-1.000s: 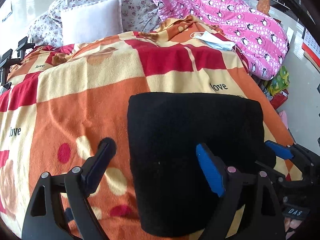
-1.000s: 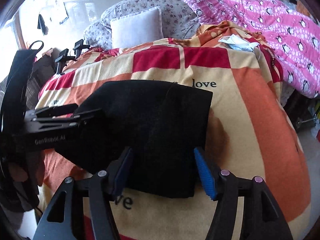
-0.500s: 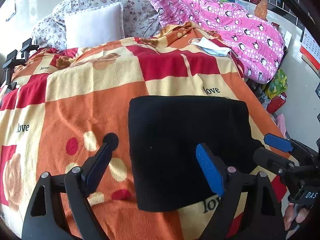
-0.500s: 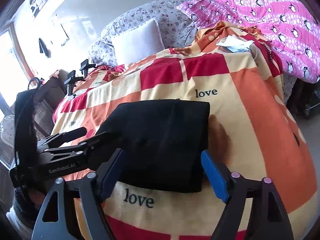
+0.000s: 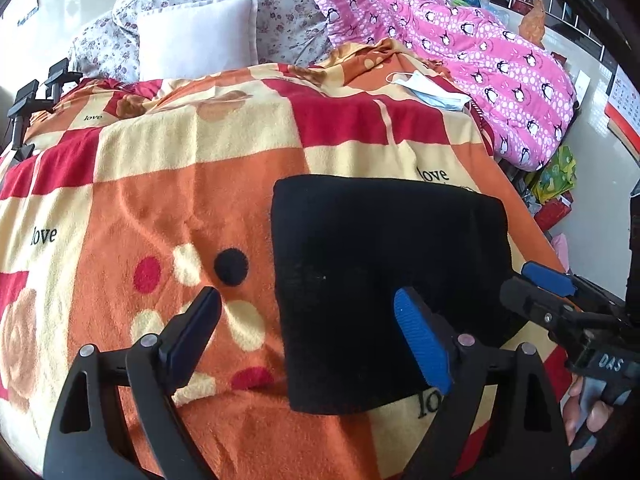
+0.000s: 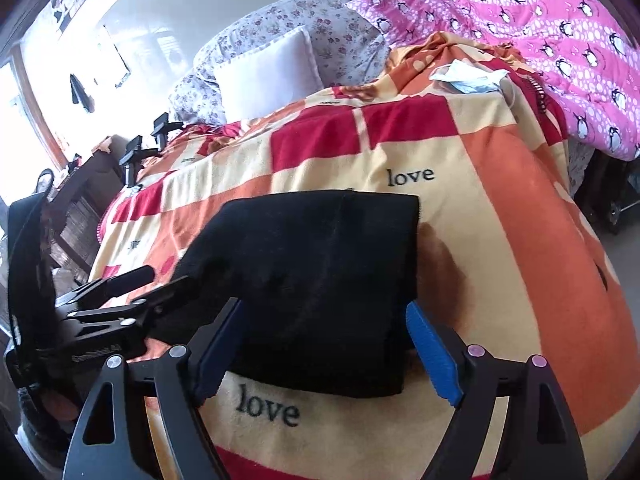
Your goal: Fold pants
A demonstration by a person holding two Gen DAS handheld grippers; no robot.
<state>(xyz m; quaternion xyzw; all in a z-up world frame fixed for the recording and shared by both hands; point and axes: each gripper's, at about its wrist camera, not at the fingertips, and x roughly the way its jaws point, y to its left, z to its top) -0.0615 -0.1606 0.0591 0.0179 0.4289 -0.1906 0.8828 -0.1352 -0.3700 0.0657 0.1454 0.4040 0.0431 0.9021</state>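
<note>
On the bed, over the orange, red and cream "love" blanket (image 5: 168, 184), the black pants (image 5: 384, 280) lay as a compact, squared-off rectangle near the blanket's front edge. I judged the folding itself to be essentially done: the edges looked straight, the corners were fairly even, and I could see no loose leg or waistband sticking out. A faint vertical seam or fold line showed across the top layer in the right wrist view. What I thought was left, at most, was a light pat to flatten the bundle or a move to wherever it belonged.

My left gripper (image 5: 308, 336) hung over the pants' left edge with its fingers spread wide, one over the bare blanket and the other above the black cloth, pinching nothing. My right gripper (image 6: 324, 344) stood at the near right part of the pants, fingers wide as well and straddling the cloth's near edge without pressing on it. Neither held the garment.

As for containers, I saw none at all near the pants: no basket, drawer or box to receive them. Beyond the pants, toward the head of the bed, a white pillow (image 5: 198, 36) leaned on floral bedding, a face mask (image 5: 430, 90) lay on the blanket, and a pink penguin-print quilt (image 5: 500, 68) was heaped to the right.
</note>
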